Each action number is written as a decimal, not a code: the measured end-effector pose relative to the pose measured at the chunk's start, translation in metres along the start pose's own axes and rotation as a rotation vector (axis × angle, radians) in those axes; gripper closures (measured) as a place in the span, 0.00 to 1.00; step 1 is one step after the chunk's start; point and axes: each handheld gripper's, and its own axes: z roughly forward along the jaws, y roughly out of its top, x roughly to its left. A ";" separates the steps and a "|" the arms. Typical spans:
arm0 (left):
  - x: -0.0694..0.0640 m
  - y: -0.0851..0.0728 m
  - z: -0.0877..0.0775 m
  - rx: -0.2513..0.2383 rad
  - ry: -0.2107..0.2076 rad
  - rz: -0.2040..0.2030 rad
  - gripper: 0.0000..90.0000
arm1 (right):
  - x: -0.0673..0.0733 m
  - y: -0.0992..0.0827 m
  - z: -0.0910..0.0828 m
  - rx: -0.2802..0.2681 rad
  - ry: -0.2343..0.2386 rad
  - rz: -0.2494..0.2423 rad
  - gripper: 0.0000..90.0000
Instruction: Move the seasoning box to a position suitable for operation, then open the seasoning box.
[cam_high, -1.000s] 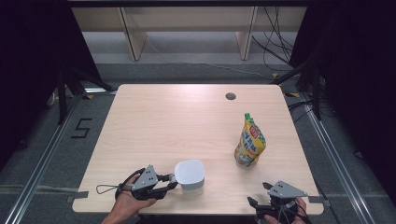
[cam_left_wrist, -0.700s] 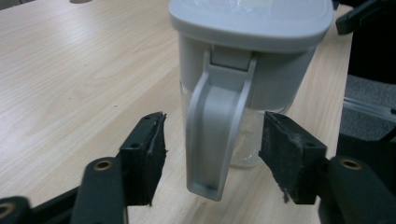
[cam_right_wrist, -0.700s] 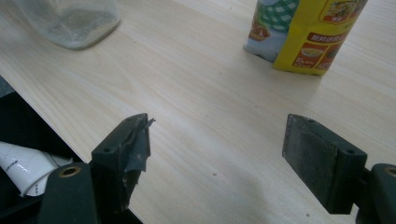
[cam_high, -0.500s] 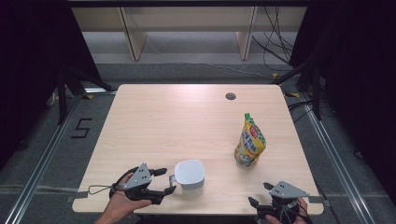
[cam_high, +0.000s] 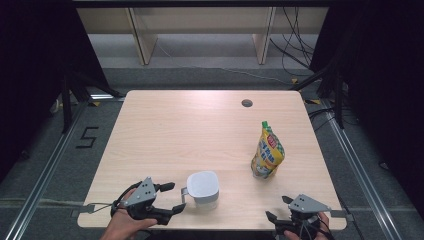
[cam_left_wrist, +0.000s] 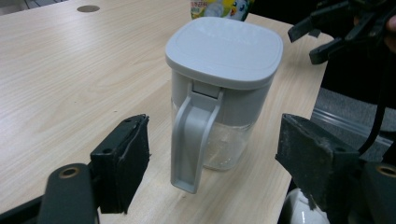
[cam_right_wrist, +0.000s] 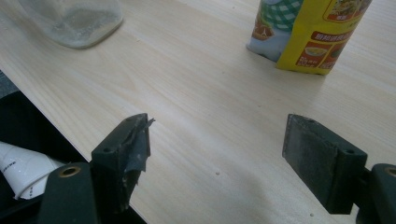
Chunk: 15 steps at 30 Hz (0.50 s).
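Note:
A clear jug with a white lid (cam_high: 202, 187) stands near the table's (cam_high: 200, 130) front edge, its handle (cam_left_wrist: 191, 135) facing my left gripper (cam_high: 175, 197). That gripper's jaws have just been opening; they stand wide on either side of the handle without touching it, as the left gripper view (cam_left_wrist: 217, 140) shows. A yellow spouted pouch (cam_high: 267, 152) stands upright to the right. At the front right corner my right gripper (cam_high: 278, 208) is open over bare wood (cam_right_wrist: 217, 140), with the pouch (cam_right_wrist: 308, 32) and the jug's base (cam_right_wrist: 74, 18) ahead of it.
A round cable hole (cam_high: 246, 103) sits at the table's far right. Wooden shelving (cam_high: 200, 25) stands behind the table, and cables lie on the floor at the back right. A floor mark "5" (cam_high: 86, 137) is at the left.
My left gripper has let go of the jug's handle, opened wide and drawn back a little to the left and up. The jug, the pouch and the right gripper have stayed put.

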 end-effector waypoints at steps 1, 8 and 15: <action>0.001 0.001 -0.001 -0.010 -0.013 -0.004 0.27 | 0.000 0.000 0.001 -0.003 0.008 0.000 0.27; -0.002 0.008 -0.007 -0.010 0.003 -0.012 0.28 | -0.001 0.000 0.001 -0.002 0.009 -0.025 0.27; -0.005 0.017 -0.014 -0.043 0.023 -0.030 0.27 | -0.001 0.000 0.002 0.002 0.007 -0.018 0.27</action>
